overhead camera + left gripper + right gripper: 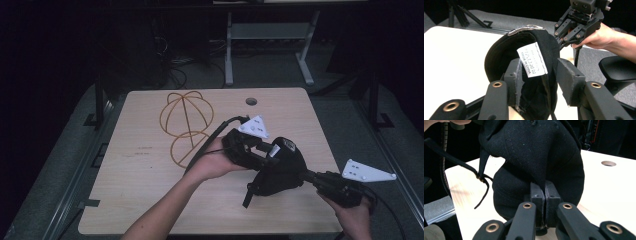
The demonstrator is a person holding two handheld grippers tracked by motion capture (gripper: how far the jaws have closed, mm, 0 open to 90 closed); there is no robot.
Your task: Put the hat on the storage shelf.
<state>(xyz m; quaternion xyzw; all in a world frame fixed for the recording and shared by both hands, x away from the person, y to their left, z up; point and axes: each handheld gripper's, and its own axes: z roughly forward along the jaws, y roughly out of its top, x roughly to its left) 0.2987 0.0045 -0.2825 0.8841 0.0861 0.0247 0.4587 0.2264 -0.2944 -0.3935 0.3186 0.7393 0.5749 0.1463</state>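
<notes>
One black cap [277, 172] hangs above the near right part of the wooden worktop [140, 185], held between two grippers. The left gripper [260, 152] comes in from the cap's left; in the left gripper view its jaws stand partly apart with the cap's inner band and one white label [532, 59] lying between them, the left pad against the fabric, though whether the right pad presses it cannot be told. The right gripper [312, 176] reaches in from the right; in the right gripper view its two pads are pressed together on a fold of the cap's black cloth [541, 170]. One thin black strap [461, 166] with a small buckle dangles from the cap's edge towards the worktop. One wire cap frame [186, 125], made of brown loops, lies flat on the far left part of the worktop, well apart from the cap. One round hole [251, 101] sits near the worktop's far edge.
</notes>
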